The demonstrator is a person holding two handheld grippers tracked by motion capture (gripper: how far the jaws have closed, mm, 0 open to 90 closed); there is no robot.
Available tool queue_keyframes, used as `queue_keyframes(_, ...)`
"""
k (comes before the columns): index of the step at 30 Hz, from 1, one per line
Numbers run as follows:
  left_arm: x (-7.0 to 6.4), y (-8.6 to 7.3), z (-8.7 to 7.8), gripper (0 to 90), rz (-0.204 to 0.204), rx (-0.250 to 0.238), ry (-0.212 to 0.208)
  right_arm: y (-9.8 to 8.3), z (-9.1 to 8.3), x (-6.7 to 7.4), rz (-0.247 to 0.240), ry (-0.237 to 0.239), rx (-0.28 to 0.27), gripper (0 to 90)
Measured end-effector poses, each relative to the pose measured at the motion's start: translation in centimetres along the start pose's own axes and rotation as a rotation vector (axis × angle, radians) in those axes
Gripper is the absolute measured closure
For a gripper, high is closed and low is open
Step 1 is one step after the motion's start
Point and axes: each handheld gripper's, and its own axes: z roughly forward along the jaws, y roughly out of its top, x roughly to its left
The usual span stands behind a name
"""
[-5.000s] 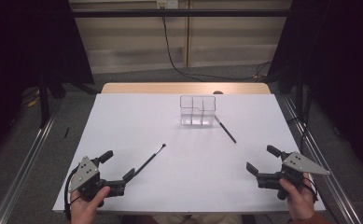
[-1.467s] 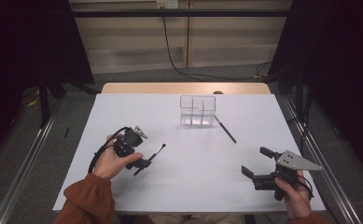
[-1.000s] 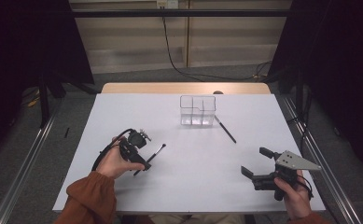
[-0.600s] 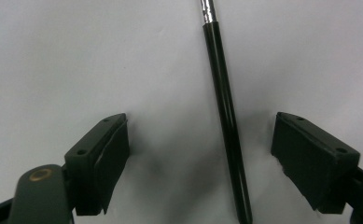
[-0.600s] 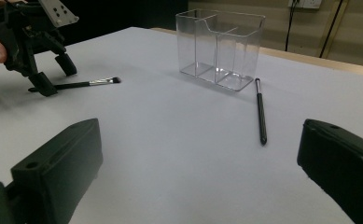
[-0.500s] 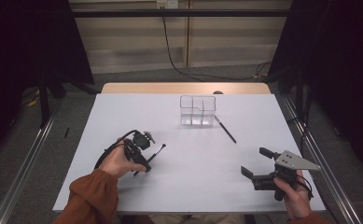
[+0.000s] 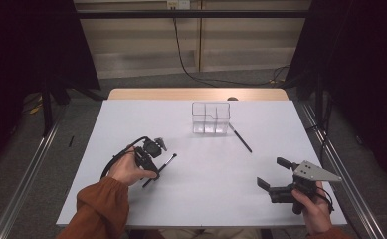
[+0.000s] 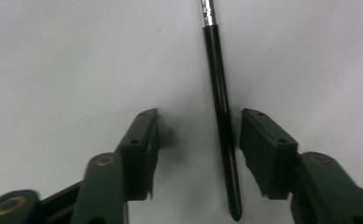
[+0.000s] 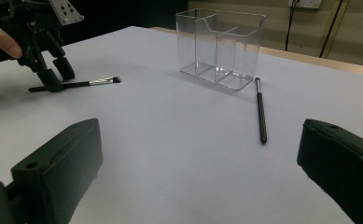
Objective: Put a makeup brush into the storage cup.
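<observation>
While its jaws have just been closing, the left gripper (image 8: 195,135) straddles the thin black-handled makeup brush (image 8: 221,116) (not yet pinched) near the white desk's (image 7: 191,199) left edge; the right gripper (image 9: 198,172) gapes empty.

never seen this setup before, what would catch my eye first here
First, the left tongs, pointing down at the near-left of the white table: their jaws have just been closing around a black makeup brush lying flat, with gaps on both sides. Next, the clear divided organizer toward the far edge, with a second brush lying just right of it.
</observation>
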Motion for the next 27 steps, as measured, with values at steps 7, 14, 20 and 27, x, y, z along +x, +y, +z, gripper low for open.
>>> queue_keyframes(7,-0.43,0.04,-0.09,67.2,0.007,0.001,-0.003,0.00,-0.01,0.00,-0.001,0.002,-0.001,0.0)
queue_keyframes(14,-0.24,-0.02,-0.10,82.3,-0.007,-0.002,-0.012,0.02,-0.06,0.02,-0.001,0.000,-0.004,0.0)
queue_keyframes(20,-0.10,-0.10,-0.12,84.4,-0.020,-0.008,-0.019,0.02,-0.06,-0.01,-0.001,-0.001,-0.003,0.0)
queue_keyframes(27,-0.02,-0.53,-0.26,84.5,-0.055,-0.049,-0.022,0.01,0.01,-0.03,0.003,0.001,-0.003,0.0)
